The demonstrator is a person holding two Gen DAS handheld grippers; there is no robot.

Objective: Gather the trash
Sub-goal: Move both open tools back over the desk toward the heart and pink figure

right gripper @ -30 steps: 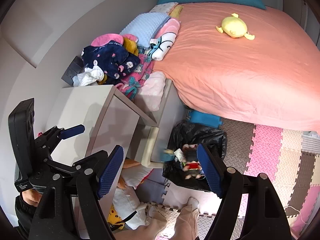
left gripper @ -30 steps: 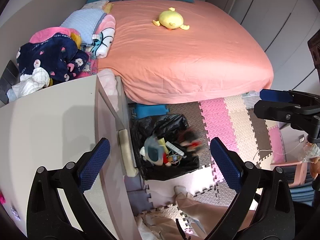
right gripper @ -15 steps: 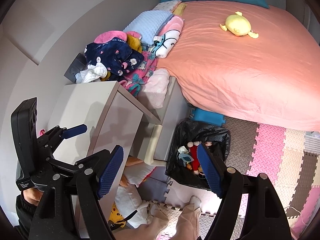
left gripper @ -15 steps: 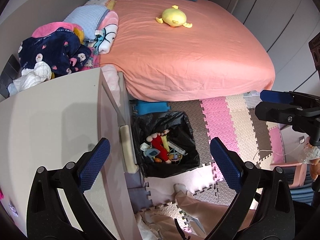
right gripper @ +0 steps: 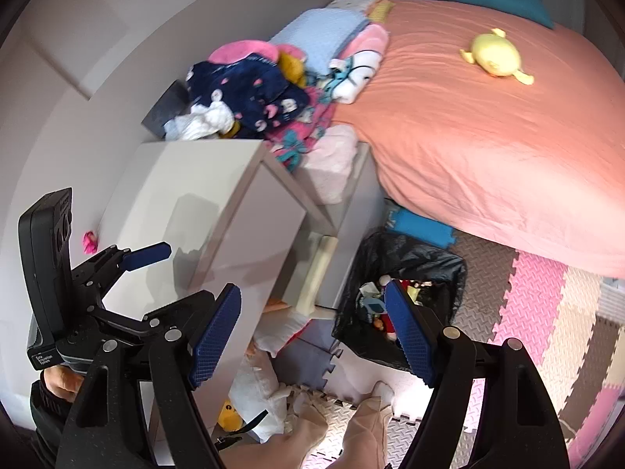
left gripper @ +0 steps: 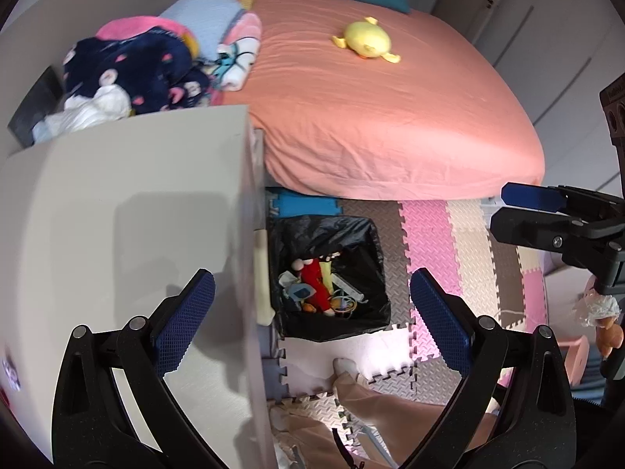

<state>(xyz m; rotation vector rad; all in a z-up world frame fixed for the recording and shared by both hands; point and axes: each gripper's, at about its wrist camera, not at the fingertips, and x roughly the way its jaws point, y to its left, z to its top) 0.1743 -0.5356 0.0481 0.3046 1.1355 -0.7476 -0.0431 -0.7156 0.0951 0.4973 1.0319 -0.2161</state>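
Observation:
A black-lined trash bin [left gripper: 375, 242] stands on the foam floor between the white nightstand [left gripper: 117, 211] and the bed; it holds mixed trash with a red item [left gripper: 315, 285] on top. It also shows in the right wrist view [right gripper: 449, 269]. My left gripper [left gripper: 312, 312] is open and empty, high above the bin and the nightstand edge. My right gripper [right gripper: 312, 332] is open and empty, also high above the floor. A small pink scrap [right gripper: 90, 242] lies on the nightstand top near the wall.
A bed with a salmon sheet [left gripper: 390, 97] carries a yellow plush duck [left gripper: 367, 41] and a pile of clothes and blankets [left gripper: 156, 66]. Coloured foam mats [left gripper: 441, 234] cover the floor. The person's legs [left gripper: 363, 398] stand below the bin. Bags and a yellow toy [right gripper: 230, 416] lie under the nightstand.
A red item that was blurred in mid-fall a second ago now lies still in the bin. Both views have shifted slightly; both grippers stay open.

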